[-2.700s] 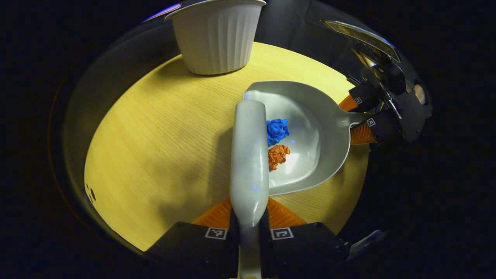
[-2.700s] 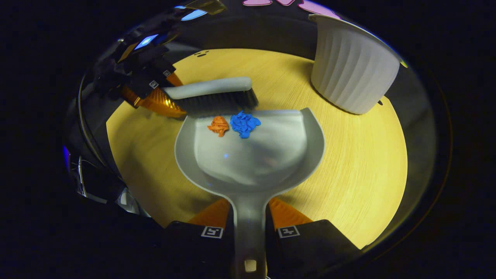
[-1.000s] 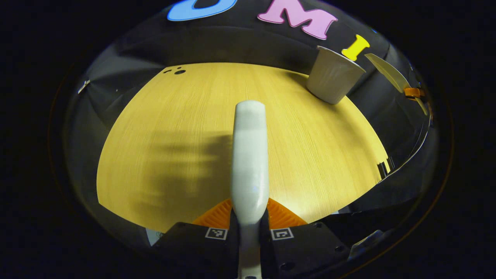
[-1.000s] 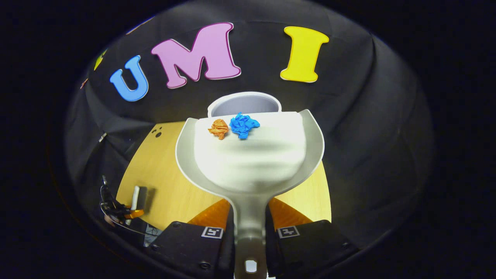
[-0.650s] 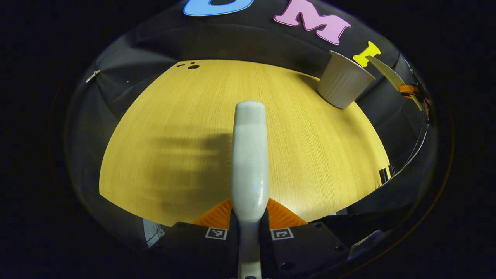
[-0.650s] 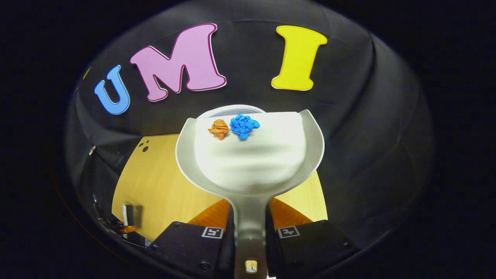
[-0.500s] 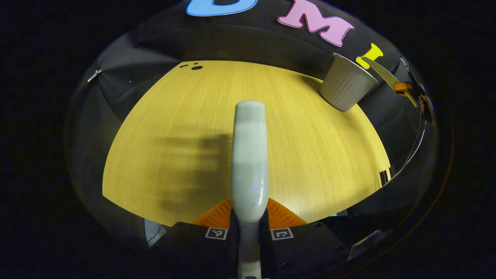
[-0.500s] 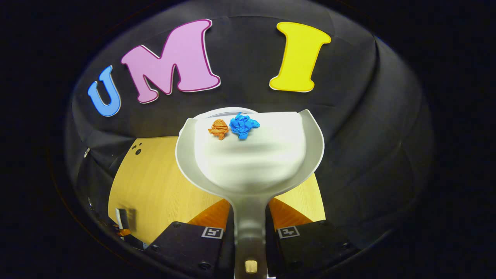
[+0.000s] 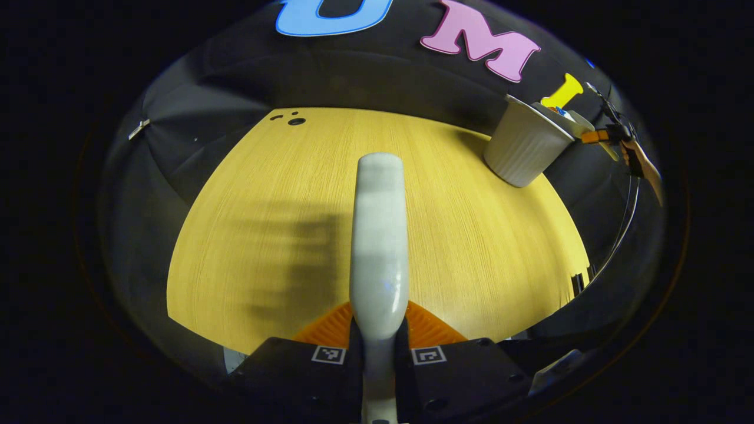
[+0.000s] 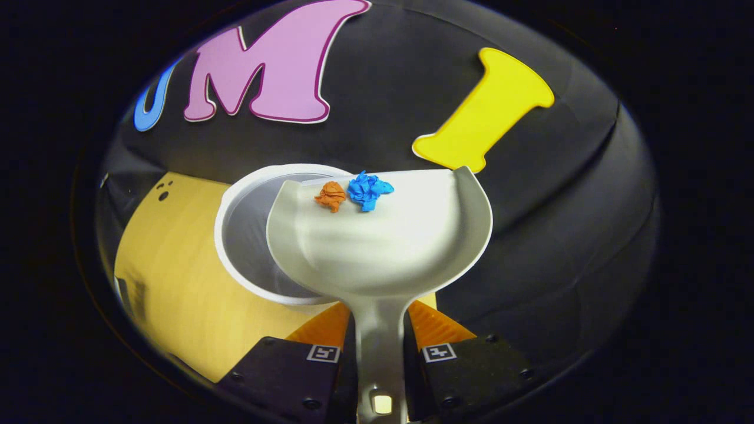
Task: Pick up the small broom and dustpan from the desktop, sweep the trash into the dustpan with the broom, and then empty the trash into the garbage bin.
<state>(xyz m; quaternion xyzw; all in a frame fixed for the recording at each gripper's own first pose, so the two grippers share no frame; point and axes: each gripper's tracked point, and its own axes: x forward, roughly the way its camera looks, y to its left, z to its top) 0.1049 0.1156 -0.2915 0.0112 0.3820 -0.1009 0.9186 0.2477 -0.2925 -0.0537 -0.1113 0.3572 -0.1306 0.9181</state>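
In the left gripper view, your left gripper (image 9: 379,338) has its jaws clenched on the handle of the small broom (image 9: 379,235), which runs straight ahead up the middle of the view, its pale back facing the camera. The broom hangs over the yellow wooden table (image 9: 283,224) and throws a blurred shadow on the wood to its left. Far off at the upper right, the white ribbed garbage bin (image 9: 524,150) stands upright near the table's back corner. The dustpan (image 9: 574,121) shows at the bin's rim on its right side, with the right gripper (image 9: 618,141) beyond it; whether the pan touches the rim you cannot tell from here.

In the right gripper view, your right gripper (image 10: 380,365) has its jaws clamped on the dustpan's (image 10: 412,247) handle, one finger on each side. The pan stretches away from the camera, its front lip over the open mouth of the bin (image 10: 247,235), which sits below and to the pan's left. Two crumpled paper balls lie in the pan near the lip: an orange one (image 10: 331,196) and a blue one (image 10: 367,189), side by side and touching, the blue on the right. A strip of table (image 10: 171,277) shows at the lower left.
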